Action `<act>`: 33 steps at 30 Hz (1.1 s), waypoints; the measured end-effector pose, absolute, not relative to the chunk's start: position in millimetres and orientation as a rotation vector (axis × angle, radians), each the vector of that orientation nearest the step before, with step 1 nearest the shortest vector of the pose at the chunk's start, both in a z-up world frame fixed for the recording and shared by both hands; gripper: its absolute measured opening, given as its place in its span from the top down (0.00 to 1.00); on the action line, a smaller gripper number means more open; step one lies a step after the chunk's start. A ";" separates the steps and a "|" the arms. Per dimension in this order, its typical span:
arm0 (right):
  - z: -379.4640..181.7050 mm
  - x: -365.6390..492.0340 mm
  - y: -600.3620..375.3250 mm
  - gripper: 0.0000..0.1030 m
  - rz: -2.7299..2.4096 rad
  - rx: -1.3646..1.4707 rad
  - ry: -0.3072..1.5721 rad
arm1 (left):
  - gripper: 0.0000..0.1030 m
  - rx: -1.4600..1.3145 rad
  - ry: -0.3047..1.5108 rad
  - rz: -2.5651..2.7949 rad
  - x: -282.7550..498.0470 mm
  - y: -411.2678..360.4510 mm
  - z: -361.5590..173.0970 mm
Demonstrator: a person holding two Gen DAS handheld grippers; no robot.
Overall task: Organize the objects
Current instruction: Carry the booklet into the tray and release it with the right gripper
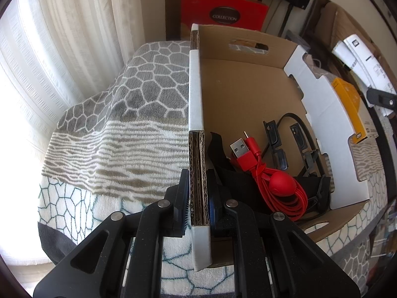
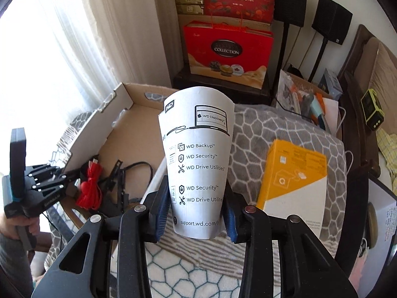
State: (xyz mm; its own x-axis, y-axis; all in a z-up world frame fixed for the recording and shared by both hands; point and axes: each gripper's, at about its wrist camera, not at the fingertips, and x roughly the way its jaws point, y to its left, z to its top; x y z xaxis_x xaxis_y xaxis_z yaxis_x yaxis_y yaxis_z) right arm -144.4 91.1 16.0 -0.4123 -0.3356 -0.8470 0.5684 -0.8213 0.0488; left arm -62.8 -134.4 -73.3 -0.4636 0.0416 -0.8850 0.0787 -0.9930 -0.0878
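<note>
My left gripper [image 1: 198, 198] is shut on the near wall of an open cardboard box [image 1: 196, 94] that rests on a patterned blanket. Inside the box lie a coiled red USB cable [image 1: 270, 181] and black straps with plastic clips [image 1: 280, 146]. My right gripper [image 2: 196, 208] is shut on a white printed leaflet [image 2: 198, 154], which bows into a curve between the pads and is held above the bed, to the right of the box [image 2: 124, 134]. A yellow and white product box [image 2: 295, 181] lies on the blanket right of the leaflet. The left gripper [image 2: 72, 178] shows at the box's left wall.
The grey and white blanket [image 1: 119, 124] covers the bed. Red gift bags [image 2: 228, 49] and stacked boxes stand behind it, with black speakers on stands [image 2: 332, 22] to the right. Clutter in a carton [image 2: 307, 101] and a sofa edge sit far right. A curtain [image 1: 62, 49] hangs left.
</note>
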 end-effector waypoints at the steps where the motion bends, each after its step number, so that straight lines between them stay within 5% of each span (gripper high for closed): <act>1: 17.9 -145.6 83.6 0.64 -2.231 1.255 0.341 | 0.89 1.616 0.181 -2.663 -62.8 -134.2 -73.3; 24: -62.4 -163.8 -56.6 0.59 -1.905 1.283 0.773 | 0.88 1.614 0.214 -2.679 -65.3 -136.1 -72.2; 30: -73.2 -165.7 -66.1 0.49 -1.849 1.275 0.860 | 0.88 1.613 0.217 -2.681 -66.1 -136.2 -72.6; 33: -75.5 -165.7 -69.5 0.36 -1.850 1.256 0.913 | 0.88 1.614 0.215 -2.681 -66.2 -136.0 -72.6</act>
State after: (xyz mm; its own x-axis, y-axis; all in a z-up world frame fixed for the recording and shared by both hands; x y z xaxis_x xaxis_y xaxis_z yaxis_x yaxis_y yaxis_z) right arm -165.7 -69.5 -75.5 -0.2748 -0.1652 -0.9472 0.8522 -0.4981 -0.1604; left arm -66.2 -136.0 -72.6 -0.4705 0.0660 -0.8799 0.0753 -0.9906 -0.1145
